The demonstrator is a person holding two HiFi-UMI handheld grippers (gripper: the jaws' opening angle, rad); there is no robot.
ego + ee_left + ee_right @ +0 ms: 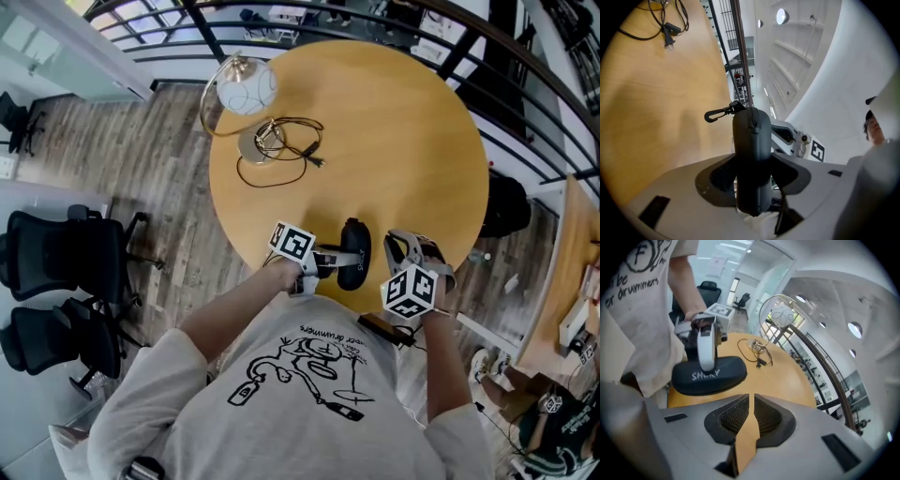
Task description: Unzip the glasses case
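Head view: the glasses case [353, 253] is lying at the tabletop's [394, 141] near edge. Left gripper view: the left gripper [752, 161] is pinching it between its fingers. Right gripper view: the right gripper [751, 399] is pressing its fingers together, empty, over the tabletop

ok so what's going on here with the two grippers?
A person works two hand-held grippers at a round wooden table. The left gripper is clamped on a dark grey glasses case by the table's near edge. The right gripper is shut and empty, hanging beside the case without touching it. The zip looks closed, so unzipping is not yet done. A white globe lamp sits at the far side.
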